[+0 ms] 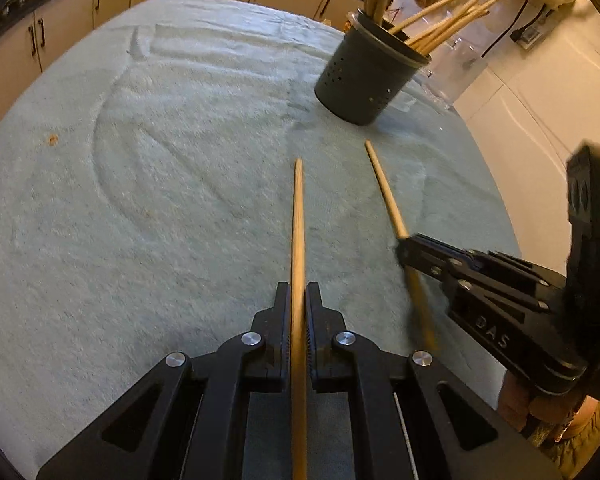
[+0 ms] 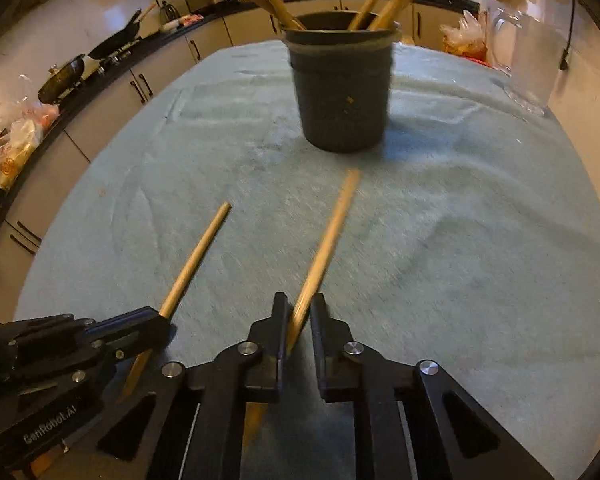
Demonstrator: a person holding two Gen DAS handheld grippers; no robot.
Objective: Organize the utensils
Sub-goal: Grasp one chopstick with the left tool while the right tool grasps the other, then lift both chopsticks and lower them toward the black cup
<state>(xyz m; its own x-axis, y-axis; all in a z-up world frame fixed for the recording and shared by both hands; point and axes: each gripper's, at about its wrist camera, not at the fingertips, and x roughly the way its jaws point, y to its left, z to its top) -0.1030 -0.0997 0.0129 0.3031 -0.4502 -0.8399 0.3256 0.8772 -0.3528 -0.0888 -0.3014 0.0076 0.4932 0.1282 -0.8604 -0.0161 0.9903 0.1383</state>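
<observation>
Chopsticks are held one in each gripper: the left gripper [image 1: 298, 300] pinches a wooden chopstick [image 1: 298, 220] straight between its pads, and the right gripper [image 2: 299, 312] has its jaws around a second chopstick [image 2: 328, 236], which sits slanted with a small gap on the right side. The dark perforated holder [image 2: 342, 96] stands far on the green towel [image 2: 480, 240], already with several sticks inside. I think each stick should be lifted, tipped upright over the rim, and released only when its end is inside.

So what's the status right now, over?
Left claw shut on one chopstick. Right claw shut on another chopstick. Dark holder ahead, path clear.
</observation>
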